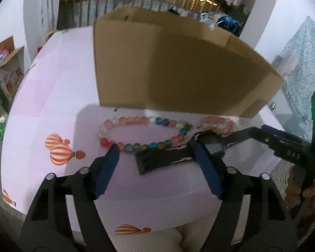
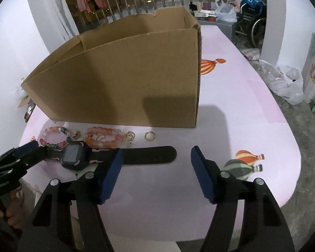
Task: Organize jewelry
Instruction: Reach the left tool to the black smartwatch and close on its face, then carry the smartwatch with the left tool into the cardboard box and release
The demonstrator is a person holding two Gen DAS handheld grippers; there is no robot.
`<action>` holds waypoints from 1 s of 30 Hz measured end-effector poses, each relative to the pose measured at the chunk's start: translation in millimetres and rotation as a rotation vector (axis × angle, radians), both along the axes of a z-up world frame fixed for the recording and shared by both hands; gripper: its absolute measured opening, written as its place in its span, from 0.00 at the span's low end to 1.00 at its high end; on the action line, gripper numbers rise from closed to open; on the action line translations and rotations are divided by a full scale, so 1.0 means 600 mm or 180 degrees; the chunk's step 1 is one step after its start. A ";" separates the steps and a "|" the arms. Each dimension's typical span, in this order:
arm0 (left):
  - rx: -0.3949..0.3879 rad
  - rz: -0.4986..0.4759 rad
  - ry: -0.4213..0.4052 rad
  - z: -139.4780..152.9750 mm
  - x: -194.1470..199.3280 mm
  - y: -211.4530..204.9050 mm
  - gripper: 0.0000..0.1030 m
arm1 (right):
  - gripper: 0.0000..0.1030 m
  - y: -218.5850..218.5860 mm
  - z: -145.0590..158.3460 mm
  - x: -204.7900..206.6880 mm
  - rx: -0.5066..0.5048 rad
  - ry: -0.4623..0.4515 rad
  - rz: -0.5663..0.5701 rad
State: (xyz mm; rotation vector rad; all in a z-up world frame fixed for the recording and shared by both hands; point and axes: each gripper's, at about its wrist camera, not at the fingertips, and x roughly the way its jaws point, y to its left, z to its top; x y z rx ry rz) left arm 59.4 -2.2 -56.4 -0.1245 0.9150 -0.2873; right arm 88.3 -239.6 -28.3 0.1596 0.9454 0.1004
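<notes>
A cardboard box (image 1: pixel 178 67) stands open-topped on the pink table; it also shows in the right wrist view (image 2: pixel 124 84). In front of it lie a multicoloured bead necklace (image 1: pixel 142 133), an orange bead bracelet (image 1: pixel 218 124) (image 2: pixel 104 137), a gold chain (image 2: pixel 129 137), a gold ring (image 2: pixel 149 136) and a dark smartwatch (image 1: pixel 212 147) (image 2: pixel 75 156) with a black strap (image 2: pixel 151 157). My left gripper (image 1: pixel 153 149) is open just above the strap's left end, its fingers astride it. My right gripper (image 2: pixel 156 153) is open over the strap's right end.
The pink sheet with balloon prints (image 2: pixel 245 163) covers the table. An open carton (image 1: pixel 6 67) stands on the floor at left. Plastic bags (image 2: pixel 283 82) and a wheelchair (image 2: pixel 252 27) stand at right beyond the table edge.
</notes>
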 end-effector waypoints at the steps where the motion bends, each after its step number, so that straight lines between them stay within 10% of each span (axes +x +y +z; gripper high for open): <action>1: -0.0004 0.0013 0.0049 -0.004 0.002 0.002 0.61 | 0.63 -0.002 -0.003 0.004 0.0013 0.0018 0.0000; 22: -0.0120 0.0027 0.0115 -0.011 0.006 0.008 0.30 | 0.62 -0.009 -0.010 0.008 0.0886 0.0173 0.0240; 30: -0.0098 0.0052 0.0095 -0.016 -0.001 0.011 0.13 | 0.41 -0.004 -0.007 0.009 0.1067 0.0162 0.0193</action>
